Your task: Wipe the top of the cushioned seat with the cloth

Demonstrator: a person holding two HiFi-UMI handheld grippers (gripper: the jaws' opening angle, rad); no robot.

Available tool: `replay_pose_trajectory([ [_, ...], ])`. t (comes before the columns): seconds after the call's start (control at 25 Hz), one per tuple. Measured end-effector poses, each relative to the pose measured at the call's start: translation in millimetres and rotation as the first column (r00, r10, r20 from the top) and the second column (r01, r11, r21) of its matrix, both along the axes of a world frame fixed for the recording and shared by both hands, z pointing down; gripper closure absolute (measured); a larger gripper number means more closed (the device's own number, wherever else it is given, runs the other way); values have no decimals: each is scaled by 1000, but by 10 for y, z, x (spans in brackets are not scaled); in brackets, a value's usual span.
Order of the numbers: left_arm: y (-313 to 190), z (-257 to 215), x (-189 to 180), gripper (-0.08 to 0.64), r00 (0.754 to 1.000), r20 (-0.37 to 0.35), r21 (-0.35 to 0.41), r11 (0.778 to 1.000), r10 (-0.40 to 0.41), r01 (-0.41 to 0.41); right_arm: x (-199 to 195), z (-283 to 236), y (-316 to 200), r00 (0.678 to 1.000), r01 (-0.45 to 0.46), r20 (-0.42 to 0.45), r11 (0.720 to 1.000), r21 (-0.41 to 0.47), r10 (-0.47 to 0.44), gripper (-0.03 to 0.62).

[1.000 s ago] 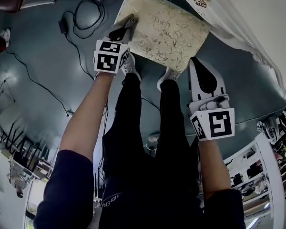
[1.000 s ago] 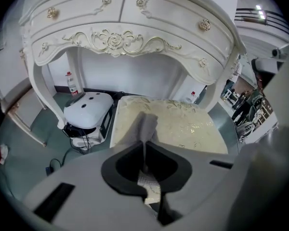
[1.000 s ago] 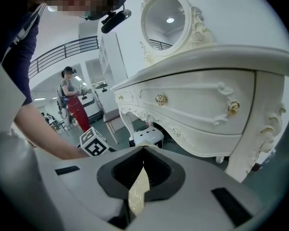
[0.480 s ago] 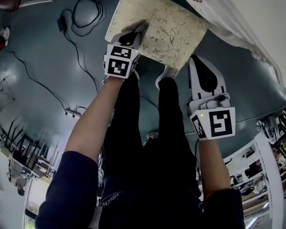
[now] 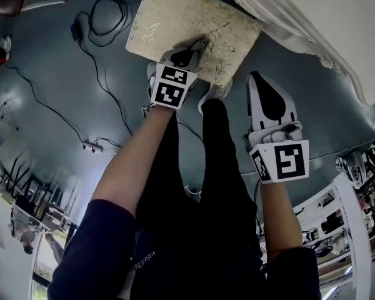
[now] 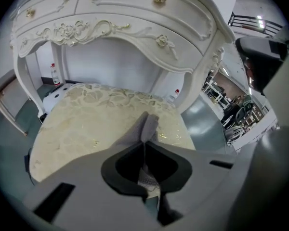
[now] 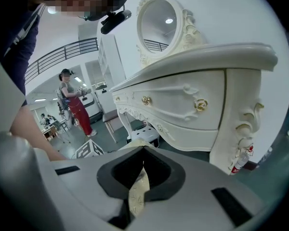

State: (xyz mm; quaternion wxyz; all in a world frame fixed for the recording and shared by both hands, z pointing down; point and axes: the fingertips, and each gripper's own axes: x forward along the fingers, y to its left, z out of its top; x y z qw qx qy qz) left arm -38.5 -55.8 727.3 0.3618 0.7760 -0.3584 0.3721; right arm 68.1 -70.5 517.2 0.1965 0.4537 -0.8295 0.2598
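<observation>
Big white dressing table (image 6: 115, 28) at the back, and the cushioned seat (image 6: 82, 129) is tucked just in front of it. The left hand-held gripper (image 6: 144, 146) is clamped on the grey cloth (image 6: 145, 125), which lies on the seat top near its front edge. The right hand-held gripper (image 7: 143, 150) hangs off to the side, jaws together on nothing. The smart play, I'd say: flat pressure and overlapping strokes out to every edge. Most of the cloth hides behind the jaws.
</observation>
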Motion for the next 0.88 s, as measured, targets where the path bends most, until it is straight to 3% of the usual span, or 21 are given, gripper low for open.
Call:
replay_pose_trajectory([
  [0.44, 296, -12, 593, 538, 999, -36, -16, 1000, 24, -24, 341, 31, 101, 1000, -7, 6, 1000, -2, 7, 572],
  [0.88, 553, 31, 925, 538, 997, -75, -47, 998, 32, -36, 357, -24, 124, 1000, 18, 1, 1000, 15, -18, 572],
])
